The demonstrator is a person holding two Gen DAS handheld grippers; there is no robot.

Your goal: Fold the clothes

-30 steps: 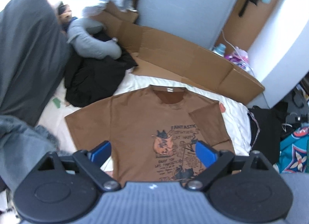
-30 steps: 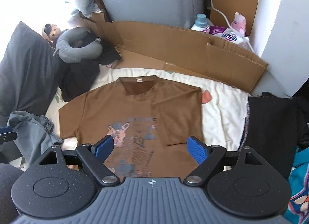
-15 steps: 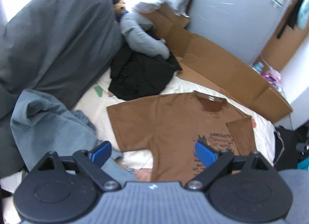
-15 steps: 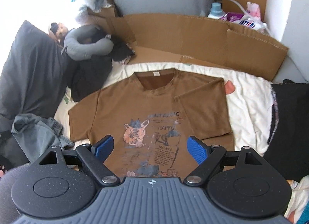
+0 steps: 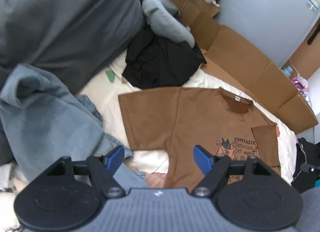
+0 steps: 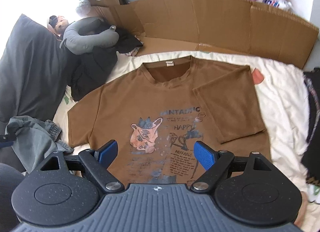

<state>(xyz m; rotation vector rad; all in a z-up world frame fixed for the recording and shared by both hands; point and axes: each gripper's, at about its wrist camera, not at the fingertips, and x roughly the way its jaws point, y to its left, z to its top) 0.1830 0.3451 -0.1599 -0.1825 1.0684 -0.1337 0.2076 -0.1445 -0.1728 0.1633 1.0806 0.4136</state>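
A brown T-shirt (image 5: pixel 200 124) (image 6: pixel 160 100) with a cartoon print lies flat, face up, on a white sheet. Its right sleeve (image 6: pixel 228 112) is folded in over the chest; the left sleeve (image 5: pixel 144 118) lies spread out. My left gripper (image 5: pixel 159 159) hovers above the sheet just below that left sleeve, near the shirt's left side edge; its jaws are closing with nothing between them. Over the printed lower front hangs my right gripper (image 6: pixel 155 154), open and empty.
Grey-blue trousers (image 5: pixel 44 116) (image 6: pixel 34 140) lie crumpled left of the shirt. A dark grey pillow (image 5: pixel 60 16), a grey neck pillow (image 6: pixel 90 34) and black clothes (image 5: pixel 162 62) sit at the back left. Flattened cardboard (image 6: pixel 220 24) lines the far edge; dark garments (image 6: pixel 314 116) lie right.
Both grippers have sunk toward the bed. The left one has swung left, from above the print to the left sleeve and trousers, and its jaws have narrowed. The right one stays open.
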